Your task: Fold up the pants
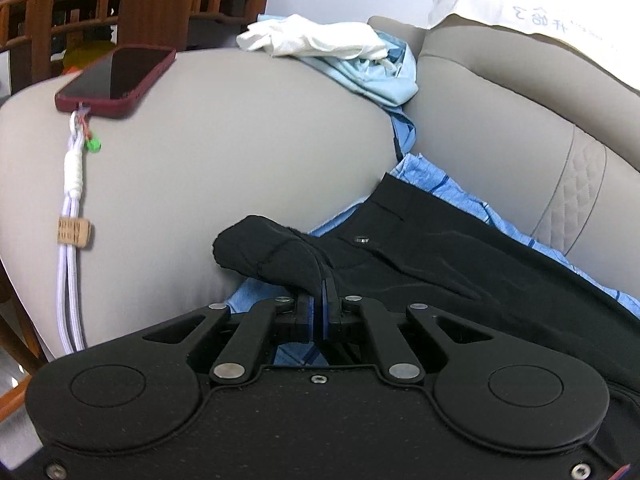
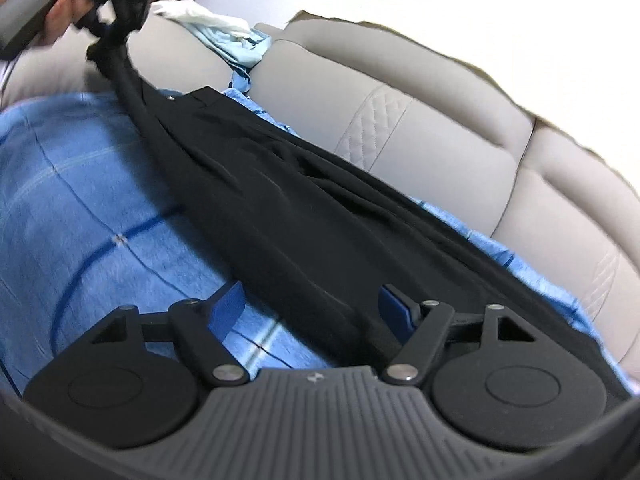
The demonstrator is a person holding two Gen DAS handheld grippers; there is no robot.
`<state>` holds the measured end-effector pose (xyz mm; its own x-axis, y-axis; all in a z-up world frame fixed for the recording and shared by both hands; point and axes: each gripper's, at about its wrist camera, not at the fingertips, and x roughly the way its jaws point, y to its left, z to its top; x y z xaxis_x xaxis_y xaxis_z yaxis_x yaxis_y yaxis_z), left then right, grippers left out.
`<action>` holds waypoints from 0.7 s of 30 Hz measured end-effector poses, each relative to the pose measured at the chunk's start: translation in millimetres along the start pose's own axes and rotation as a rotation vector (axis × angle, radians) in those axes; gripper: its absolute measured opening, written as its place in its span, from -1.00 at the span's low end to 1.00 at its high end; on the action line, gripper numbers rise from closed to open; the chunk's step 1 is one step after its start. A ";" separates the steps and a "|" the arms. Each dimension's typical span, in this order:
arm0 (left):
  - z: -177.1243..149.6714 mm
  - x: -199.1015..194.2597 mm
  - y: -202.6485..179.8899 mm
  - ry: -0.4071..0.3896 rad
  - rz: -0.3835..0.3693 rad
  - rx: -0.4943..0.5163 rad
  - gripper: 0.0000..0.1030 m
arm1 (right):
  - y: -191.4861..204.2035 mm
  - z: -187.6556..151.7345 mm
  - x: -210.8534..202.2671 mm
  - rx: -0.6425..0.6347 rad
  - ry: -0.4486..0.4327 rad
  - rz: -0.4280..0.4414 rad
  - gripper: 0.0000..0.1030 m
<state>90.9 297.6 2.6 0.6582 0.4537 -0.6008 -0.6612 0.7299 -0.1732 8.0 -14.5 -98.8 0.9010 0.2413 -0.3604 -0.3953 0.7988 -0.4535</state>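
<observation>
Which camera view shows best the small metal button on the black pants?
The left wrist view. There the button is close and sharp on the black pants, beside the shut left gripper. In the right wrist view it is only a small blurred dot far away.

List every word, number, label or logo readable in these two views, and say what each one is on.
"3": handwritten in blue on the white sheet draped over the sofa back; the blue characters beside it are too blurred to read.
Small embossed logo on the right gripper body: shape only, no legible text.
Beige tag on the phone lanyard: marks too small to read.
Black pants: no text visible.
</observation>
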 end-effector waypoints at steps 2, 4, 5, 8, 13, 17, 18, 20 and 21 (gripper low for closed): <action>2.7 -0.2 -2.5 -0.007 0.007 0.015 -0.92 | -5.3 0.9 2.9 0.029 0.009 -0.006 0.63; 2.1 -0.1 -3.9 -0.006 0.016 0.031 -0.92 | -15.5 5.4 10.7 0.080 0.031 -0.018 0.38; 0.9 0.6 -4.0 -0.002 0.022 0.039 -0.92 | -22.1 7.3 15.0 0.109 0.051 -0.026 0.18; -5.5 2.0 -0.8 0.018 0.036 0.050 -0.92 | -41.7 9.9 19.6 0.175 0.122 -0.014 -0.76; -20.8 -10.5 9.3 0.008 0.063 0.091 -0.92 | -59.8 12.9 -17.7 0.206 0.152 0.068 -0.82; -40.3 -9.5 14.2 0.043 0.094 0.149 -0.91 | -55.2 5.1 -35.5 0.199 0.188 0.132 -0.82; -45.6 -5.8 15.4 0.065 0.107 0.156 -0.91 | -52.6 0.7 -34.9 0.197 0.210 0.141 -0.82; -52.3 1.3 18.1 0.102 0.122 0.154 -0.91 | -51.4 -8.0 -30.0 0.201 0.235 0.146 -0.82; -54.5 3.9 18.1 0.115 0.128 0.163 -0.91 | -50.8 -8.4 -32.2 0.189 0.220 0.147 -0.79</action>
<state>61.9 284.7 -45.4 0.5211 0.4931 -0.6966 -0.6634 0.7476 0.0330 -2.5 -67.5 -71.0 0.7682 0.2537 -0.5878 -0.4601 0.8572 -0.2314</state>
